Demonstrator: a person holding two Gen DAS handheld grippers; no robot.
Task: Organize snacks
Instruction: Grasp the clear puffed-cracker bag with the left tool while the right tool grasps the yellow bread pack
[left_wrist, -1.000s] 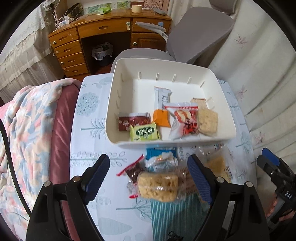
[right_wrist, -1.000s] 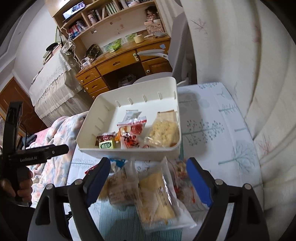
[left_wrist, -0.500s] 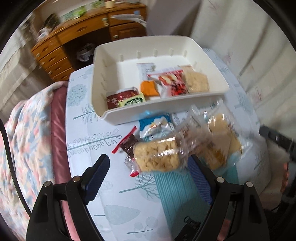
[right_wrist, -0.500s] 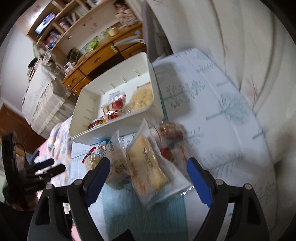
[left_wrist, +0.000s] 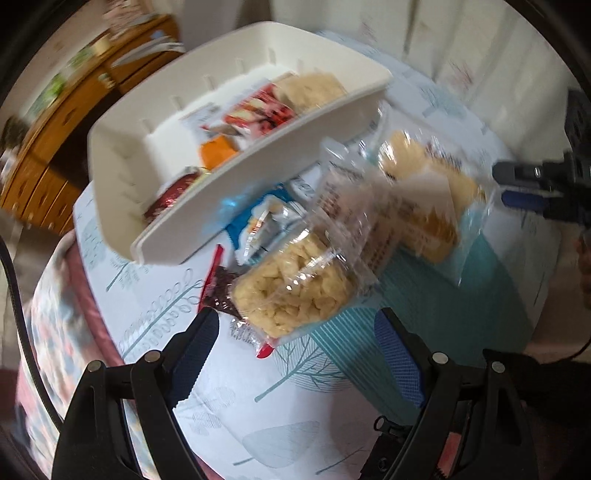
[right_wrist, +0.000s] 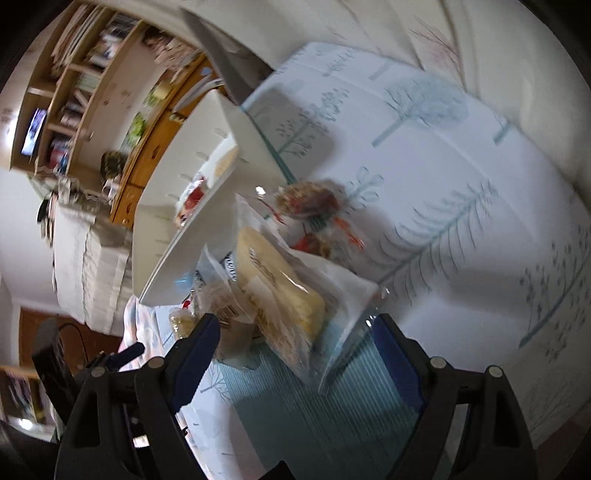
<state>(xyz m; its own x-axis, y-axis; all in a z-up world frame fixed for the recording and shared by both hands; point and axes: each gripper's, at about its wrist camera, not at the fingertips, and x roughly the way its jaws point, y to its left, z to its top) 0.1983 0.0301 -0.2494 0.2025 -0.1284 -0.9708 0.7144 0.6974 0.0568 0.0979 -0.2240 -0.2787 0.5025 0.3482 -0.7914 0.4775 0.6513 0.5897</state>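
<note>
left hand-held gripper (left_wrist: 295, 341): jaws wide, empty, over clear puffed-snack pack (left_wrist: 295, 286) | right hand-held gripper (right_wrist: 295, 341): jaws wide, empty, over yellow cracker pack (right_wrist: 280, 291) | loose snacks on surface (left_wrist: 221, 406) beside white tray (left_wrist: 258, 177) holding more

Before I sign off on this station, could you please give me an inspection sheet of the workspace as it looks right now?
Surface: table under a white cloth with a teal tree print; a striped teal patch near the tongs.
Job's things: white tray already holding several snack packets; clear bag of puffed snack, a larger clear bag of pale crackers, a blue packet and a dark red packet lie on the cloth outside it.
Clutter: nothing seen.
Grippers: left tongs open above the puffed snack bag; right tongs open above the cracker bag.
Cables: a black cable at the left edge.
Surroundings: wooden desk with drawers, bookshelves, floral blanket; blurred.
</note>
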